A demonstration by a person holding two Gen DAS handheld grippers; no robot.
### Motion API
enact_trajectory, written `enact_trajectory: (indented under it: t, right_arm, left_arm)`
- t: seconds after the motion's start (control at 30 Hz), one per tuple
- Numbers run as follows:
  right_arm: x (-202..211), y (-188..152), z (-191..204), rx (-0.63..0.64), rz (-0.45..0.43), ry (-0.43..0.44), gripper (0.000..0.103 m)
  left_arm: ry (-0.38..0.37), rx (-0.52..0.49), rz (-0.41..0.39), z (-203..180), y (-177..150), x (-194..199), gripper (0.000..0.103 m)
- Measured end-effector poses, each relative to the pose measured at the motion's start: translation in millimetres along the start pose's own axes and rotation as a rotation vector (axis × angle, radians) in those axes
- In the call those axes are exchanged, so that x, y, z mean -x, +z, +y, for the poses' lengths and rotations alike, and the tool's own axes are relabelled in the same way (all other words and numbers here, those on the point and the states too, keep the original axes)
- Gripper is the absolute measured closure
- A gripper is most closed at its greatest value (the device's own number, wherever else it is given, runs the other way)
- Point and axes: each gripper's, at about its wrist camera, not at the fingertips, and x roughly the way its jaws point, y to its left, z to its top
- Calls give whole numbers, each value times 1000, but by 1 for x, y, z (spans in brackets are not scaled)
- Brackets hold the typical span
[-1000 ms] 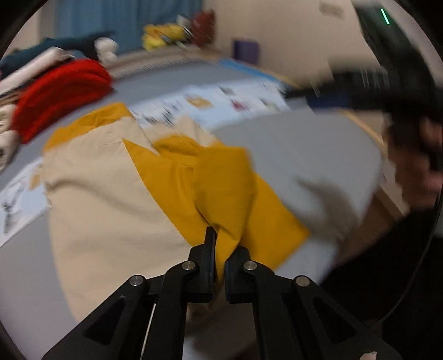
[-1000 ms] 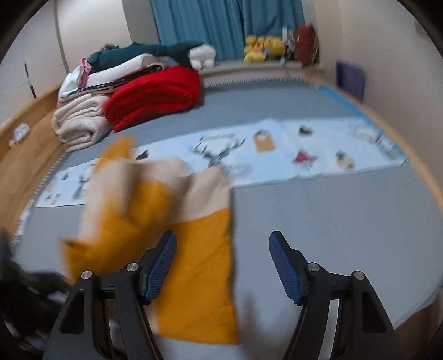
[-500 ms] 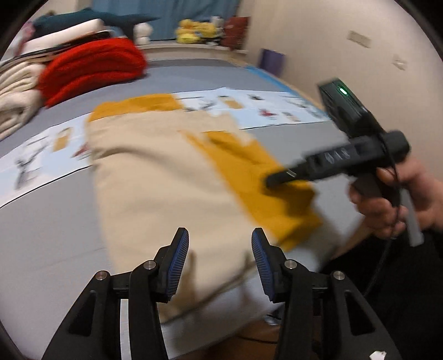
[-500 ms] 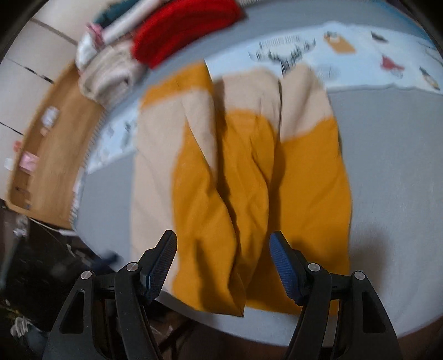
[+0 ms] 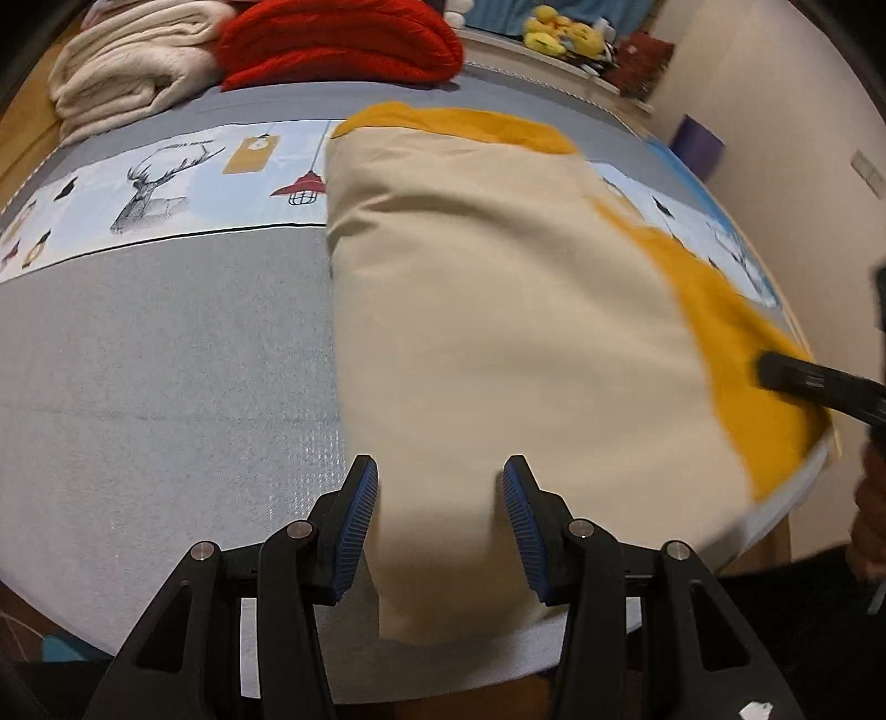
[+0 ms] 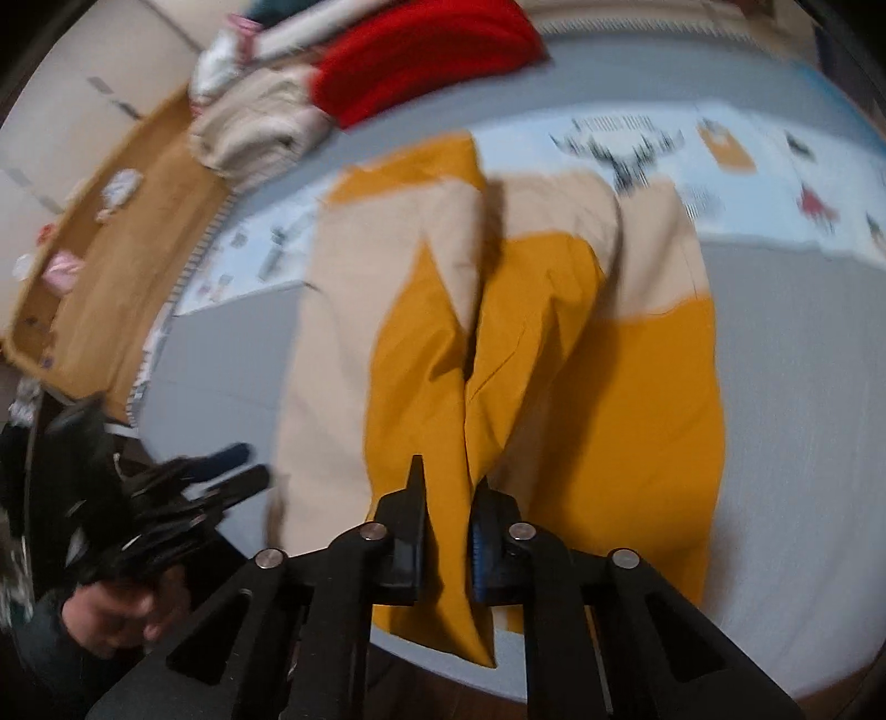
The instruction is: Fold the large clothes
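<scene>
L gripper jaws apart over near hem of beige-and-mustard garment, not gripping. R gripper clamped on mustard fold at near edge. Garment flat on grey mattress; deer-print strip behind; red blanket & cream blankets at back.

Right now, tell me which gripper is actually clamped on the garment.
The right gripper: its jaws are pinched on a mustard fold of the beige-and-mustard garment. The left gripper is open, its jaws straddling the beige edge.
</scene>
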Motion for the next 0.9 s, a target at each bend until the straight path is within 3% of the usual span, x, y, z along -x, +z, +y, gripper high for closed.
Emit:
enact_trajectory:
  t: [0.13, 0.2, 0.33, 0.4, 0.47, 0.57, 0.67, 0.77, 0.9]
  right_arm:
    - [60, -7, 10, 62, -196, 99, 93]
    - [75, -12, -2, 49, -216, 59, 93]
    - [59, -28, -39, -4, -65, -144, 93]
    - [33, -41, -63, -48, 85, -252, 93]
    - [10, -53, -83, -105, 210, -289, 93]
    - [1, -54, -90, -111, 251, -281, 89]
    - [10, -44, -86, -108, 194, -281, 79]
    - [30, -33, -81, -85, 68, -279, 69]
    - [36, -30, -76, -51, 12, -238, 60]
  left_arm:
    - [-37, 8, -46, -9, 6, 3, 60]
    - [-58, -10, -53, -16, 8, 5, 60]
    - [-74, -75, -7, -32, 6, -5, 60]
    - [-95, -98, 19, -39, 4, -10, 60]
    - [-121, -126, 53, -46, 2, -14, 60]
    - [-95, -190, 126, -56, -6, -28, 59]
    - [-34, -215, 166, -59, -14, -42, 58]
    - [-56, -199, 166, -56, -12, -41, 56]
    - [-72, -186, 160, -53, -10, -30, 56]
